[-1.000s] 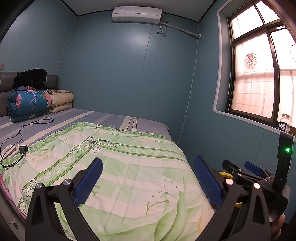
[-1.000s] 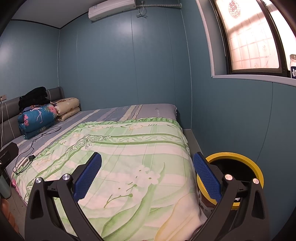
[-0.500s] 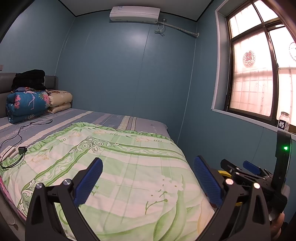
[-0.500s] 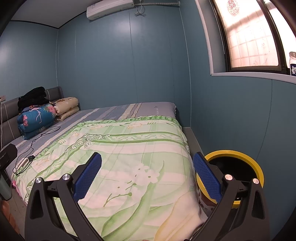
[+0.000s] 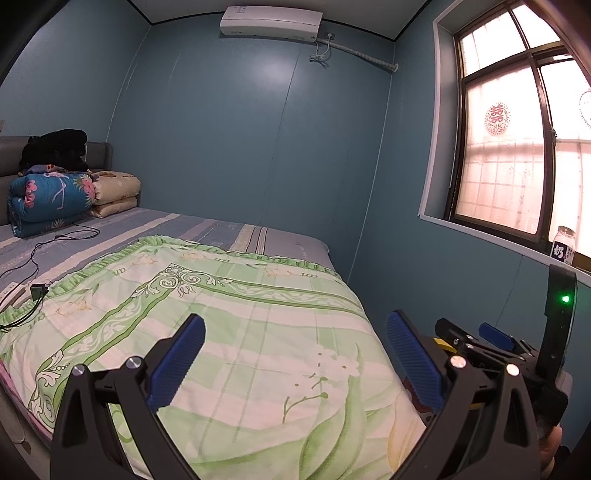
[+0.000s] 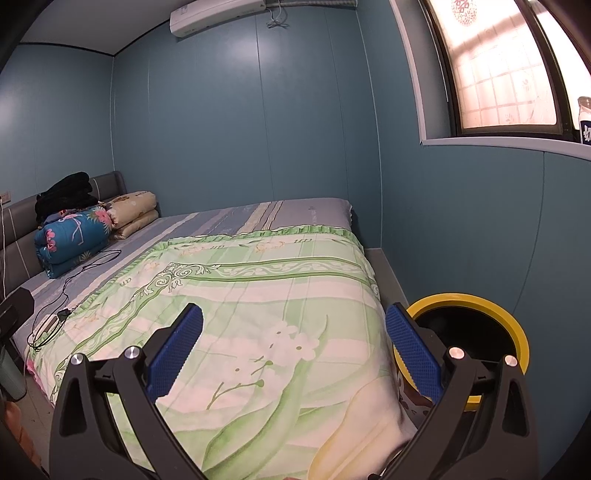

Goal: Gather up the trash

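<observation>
Right wrist view has the yellow-rimmed round black bin (image 6: 513,325) just beyond the right gripper (image 6: 293,349)'s outer finger, beside the green floral quilt (image 6: 258,295), both it and the left gripper (image 5: 295,354) spread wide and empty, no trash visible yet.

A red double-happiness paper-cut 囍 (image 5: 497,120) hangs on the window pane (image 5: 506,173), seen whole from the left wrist and cut off at the top edge from the right. On the sill stands a bottle (image 5: 564,245) whose dark label carries the white character 奶. White marks run along the green quilt (image 5: 240,332) border, resembling "un", too small to read surely. The air conditioner (image 5: 271,23) bears tiny, illegible print.
</observation>
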### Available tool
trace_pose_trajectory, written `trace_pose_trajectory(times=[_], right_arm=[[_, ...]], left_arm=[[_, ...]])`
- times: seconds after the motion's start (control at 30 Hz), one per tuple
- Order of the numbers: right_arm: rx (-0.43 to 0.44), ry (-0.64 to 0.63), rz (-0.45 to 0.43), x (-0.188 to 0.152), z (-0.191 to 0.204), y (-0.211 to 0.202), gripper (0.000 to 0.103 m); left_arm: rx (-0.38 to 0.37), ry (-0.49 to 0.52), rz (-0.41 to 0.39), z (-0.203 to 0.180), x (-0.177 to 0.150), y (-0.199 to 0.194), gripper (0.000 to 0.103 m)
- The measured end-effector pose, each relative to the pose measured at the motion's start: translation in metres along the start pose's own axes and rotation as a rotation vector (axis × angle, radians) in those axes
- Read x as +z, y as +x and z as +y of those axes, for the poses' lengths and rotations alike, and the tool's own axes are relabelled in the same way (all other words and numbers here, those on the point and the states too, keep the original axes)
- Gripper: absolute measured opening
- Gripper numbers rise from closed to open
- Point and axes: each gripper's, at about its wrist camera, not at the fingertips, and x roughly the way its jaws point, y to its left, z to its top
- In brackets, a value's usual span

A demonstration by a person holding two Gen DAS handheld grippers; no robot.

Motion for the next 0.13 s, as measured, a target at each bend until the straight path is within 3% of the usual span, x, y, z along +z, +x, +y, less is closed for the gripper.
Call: trace_pose_trajectory(times=[0.13], right_arm=[[0.000, 0.002, 0.001, -0.0003, 0.0000, 0.0000, 0.095]], left_arm=[[-0.001, 0.003, 0.005, -0.0008, -0.0006, 0.0011, 0.095]])
